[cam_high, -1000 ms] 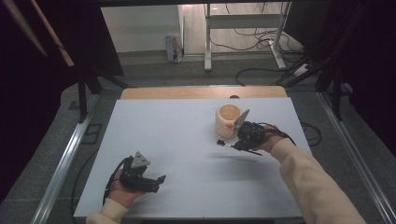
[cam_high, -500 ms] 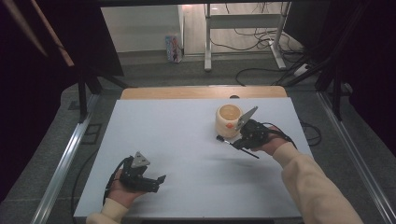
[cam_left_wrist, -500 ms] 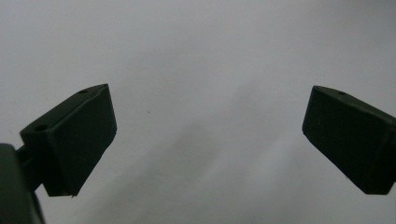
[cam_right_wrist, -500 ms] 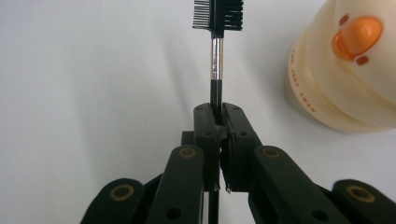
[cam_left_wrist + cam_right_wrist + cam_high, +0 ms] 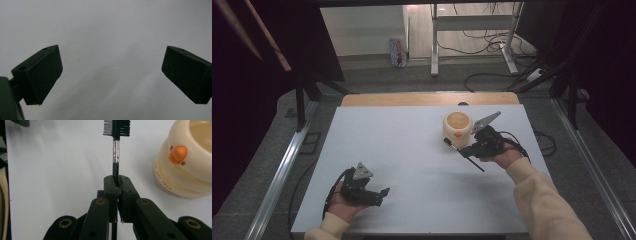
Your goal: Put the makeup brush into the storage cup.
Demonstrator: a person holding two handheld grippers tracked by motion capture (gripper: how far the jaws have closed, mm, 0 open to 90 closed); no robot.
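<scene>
Right gripper [image 5: 117, 182] of mine pinches a thin brush [image 5: 115, 150]; it may slip and hit the cream pot [image 5: 186, 162]. Left gripper [image 5: 111, 72] is open, empty.

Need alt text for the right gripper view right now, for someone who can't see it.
The right gripper is shut on a thin black brush with comb-and-bristle head pointing away over the white table. A cream duck-faced cup stands at right.

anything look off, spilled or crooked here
Nothing stands out. The cream pot stands upright on the white table with nothing spilled. The right gripper is shut on a brush held straight. The left gripper is open over bare table.
</scene>
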